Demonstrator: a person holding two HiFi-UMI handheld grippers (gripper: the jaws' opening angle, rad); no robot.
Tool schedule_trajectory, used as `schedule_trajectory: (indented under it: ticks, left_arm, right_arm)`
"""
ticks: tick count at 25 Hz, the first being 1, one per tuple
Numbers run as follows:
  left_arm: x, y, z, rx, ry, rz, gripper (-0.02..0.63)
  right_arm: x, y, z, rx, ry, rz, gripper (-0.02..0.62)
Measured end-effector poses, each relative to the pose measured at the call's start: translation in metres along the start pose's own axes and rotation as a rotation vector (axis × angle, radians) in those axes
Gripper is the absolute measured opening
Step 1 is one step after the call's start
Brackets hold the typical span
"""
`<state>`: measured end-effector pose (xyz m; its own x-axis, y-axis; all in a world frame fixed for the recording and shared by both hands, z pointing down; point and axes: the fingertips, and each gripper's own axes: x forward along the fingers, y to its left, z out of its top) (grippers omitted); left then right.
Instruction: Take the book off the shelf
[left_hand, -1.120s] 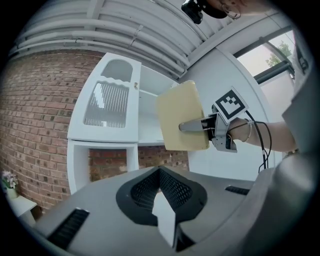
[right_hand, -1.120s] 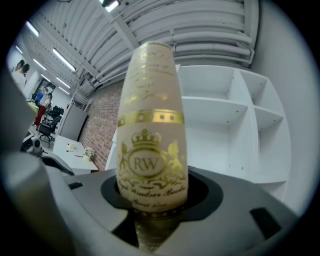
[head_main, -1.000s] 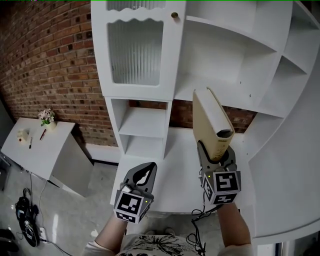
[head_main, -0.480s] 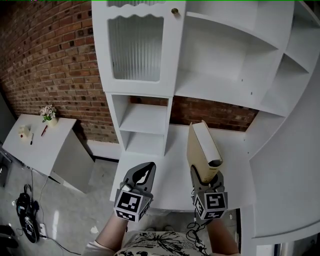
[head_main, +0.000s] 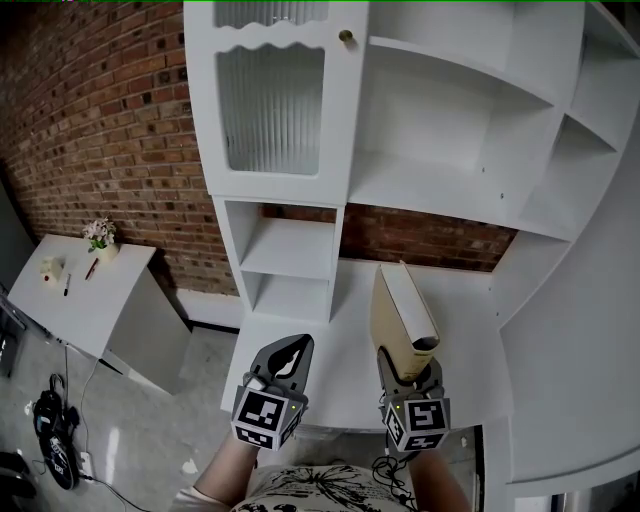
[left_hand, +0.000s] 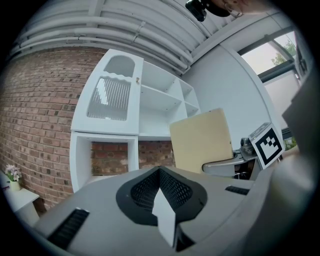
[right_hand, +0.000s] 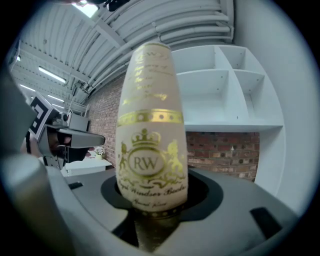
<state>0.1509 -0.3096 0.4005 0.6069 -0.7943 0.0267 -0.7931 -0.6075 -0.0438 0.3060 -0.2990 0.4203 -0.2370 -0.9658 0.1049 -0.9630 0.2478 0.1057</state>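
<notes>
Brick-backed white shelf unit (head_main: 440, 130): the cream book (head_main: 400, 310) is out, upright over the surface (head_main: 340, 345), with the right gripper (head_main: 408, 372) jaws clamped on its bottom end. The left gripper (head_main: 283, 358) jaws are closed and empty. It's a top-heavy hold, so a quick swing could pivot it loose.

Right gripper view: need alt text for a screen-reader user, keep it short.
A cream book with a gold crest and the letters RW on its spine stands upright, clamped at its lower end between the jaws of the right gripper. Behind it are a white shelf unit with open compartments and a red brick wall.
</notes>
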Motion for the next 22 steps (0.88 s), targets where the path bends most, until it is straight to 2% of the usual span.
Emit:
schedule_trajectory:
  ticks: [22]
  left_arm:
    - [0.023, 0.004, 0.001, 0.007, -0.015, 0.011, 0.013]
  right_arm:
    - [0.021, -0.019, 0.013, 0.027, -0.019, -0.004, 0.218]
